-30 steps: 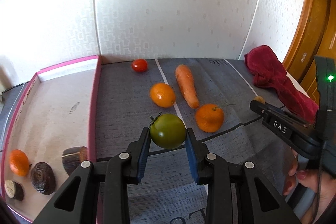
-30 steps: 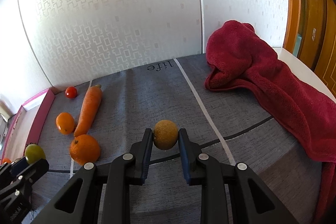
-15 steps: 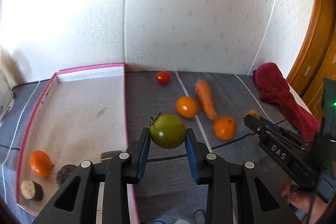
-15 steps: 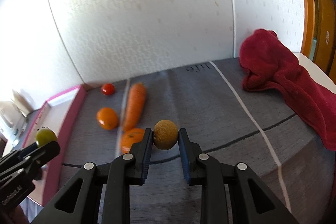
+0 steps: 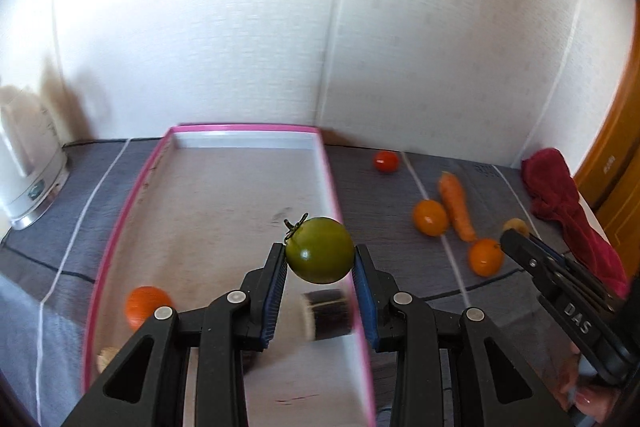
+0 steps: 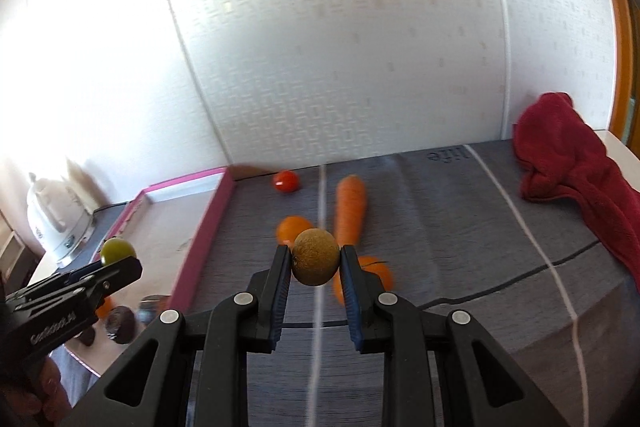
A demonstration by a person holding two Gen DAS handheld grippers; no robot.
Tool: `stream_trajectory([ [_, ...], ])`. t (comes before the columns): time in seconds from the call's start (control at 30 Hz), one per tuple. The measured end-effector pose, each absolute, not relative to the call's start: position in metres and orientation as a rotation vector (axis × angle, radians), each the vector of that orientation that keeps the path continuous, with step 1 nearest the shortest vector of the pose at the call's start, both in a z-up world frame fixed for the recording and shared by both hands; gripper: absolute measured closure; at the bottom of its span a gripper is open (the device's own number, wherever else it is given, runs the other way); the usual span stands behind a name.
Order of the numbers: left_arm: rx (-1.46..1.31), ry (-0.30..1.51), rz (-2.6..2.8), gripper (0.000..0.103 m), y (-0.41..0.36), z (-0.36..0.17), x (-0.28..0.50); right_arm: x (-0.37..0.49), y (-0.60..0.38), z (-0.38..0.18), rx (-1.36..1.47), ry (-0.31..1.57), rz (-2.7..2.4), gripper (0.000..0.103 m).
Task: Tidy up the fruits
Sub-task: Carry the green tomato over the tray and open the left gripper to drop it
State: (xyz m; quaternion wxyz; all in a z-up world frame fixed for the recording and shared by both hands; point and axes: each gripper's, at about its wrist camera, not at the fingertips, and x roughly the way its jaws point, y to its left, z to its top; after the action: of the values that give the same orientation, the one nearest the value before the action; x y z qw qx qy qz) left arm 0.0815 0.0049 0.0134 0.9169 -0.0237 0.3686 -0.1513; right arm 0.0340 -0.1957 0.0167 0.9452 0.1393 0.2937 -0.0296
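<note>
Left hand-held gripper (image 5: 320,269) clamps a green tomato (image 5: 319,250) above the pink tray (image 5: 248,127); right hand-held gripper (image 6: 315,269) clamps a brown fruit (image 6: 315,257) over the worktop (image 6: 460,227). Tray holds some pieces; two oranges (image 5: 485,257), red tomato (image 5: 386,161), carrot (image 5: 456,205) remain right.

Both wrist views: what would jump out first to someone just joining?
The green tomato clamped in the left gripper, held above the pink-rimmed tray. Then the brown round fruit pinched in the right gripper, above the grey mat where a carrot lies.
</note>
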Motion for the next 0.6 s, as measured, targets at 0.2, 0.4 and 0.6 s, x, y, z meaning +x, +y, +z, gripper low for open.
stream_trajectory([
  [0.2, -0.089, 0.784, -0.262, 0.069, 0.033, 0.006, 0.092, 0.038, -0.174, 0.016, 0.263, 0.597, 0.006, 0.078],
  [0.4, -0.08, 0.824, -0.223, 0.069, 0.047, -0.006, 0.104, 0.042, -0.157, 0.013, 0.24, 0.601, 0.054, 0.078],
  [0.6, -0.085, 0.856, -0.211, 0.069, 0.051, -0.016, 0.115, 0.044, -0.147, 0.016, 0.245, 0.598, 0.097, 0.078],
])
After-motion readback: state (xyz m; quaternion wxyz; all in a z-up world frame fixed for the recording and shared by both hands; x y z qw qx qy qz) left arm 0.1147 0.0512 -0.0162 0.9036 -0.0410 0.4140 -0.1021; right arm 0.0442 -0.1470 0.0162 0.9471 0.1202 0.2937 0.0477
